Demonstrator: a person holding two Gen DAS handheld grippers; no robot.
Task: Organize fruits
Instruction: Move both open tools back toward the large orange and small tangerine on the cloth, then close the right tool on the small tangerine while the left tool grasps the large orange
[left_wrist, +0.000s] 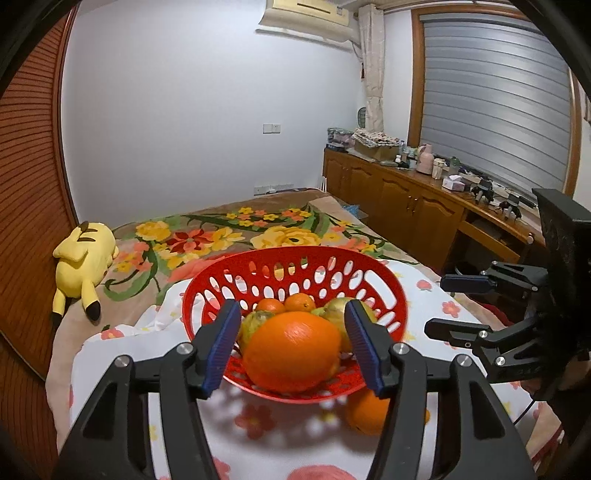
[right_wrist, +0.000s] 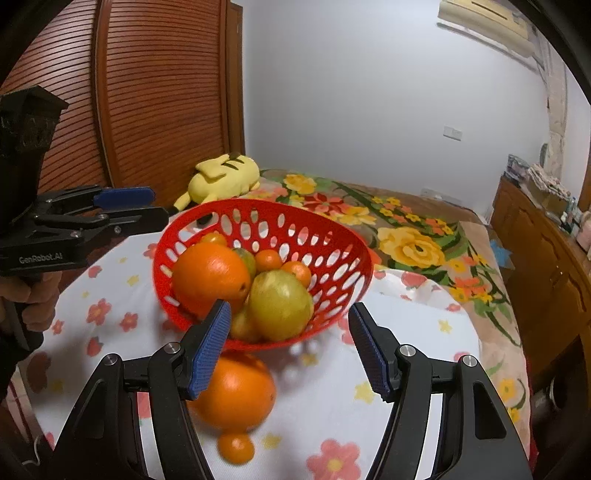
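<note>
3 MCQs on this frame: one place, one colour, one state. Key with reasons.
1. Where does the big orange outside the basket lie?
A. on the flowered cloth just in front of the basket
B. beside the plush toy
C. on the wooden cabinet

2. What colour is the basket?
A. blue
B. red
C. white

3. How does the right gripper stand?
A. clamped on an orange
B. clamped on the basket rim
C. open, holding nothing

Key:
1 A, it rests on the cloth below the basket's near rim.
2 B, its perforated wall is red.
3 C, its blue pads stand apart with nothing pressed between.
</note>
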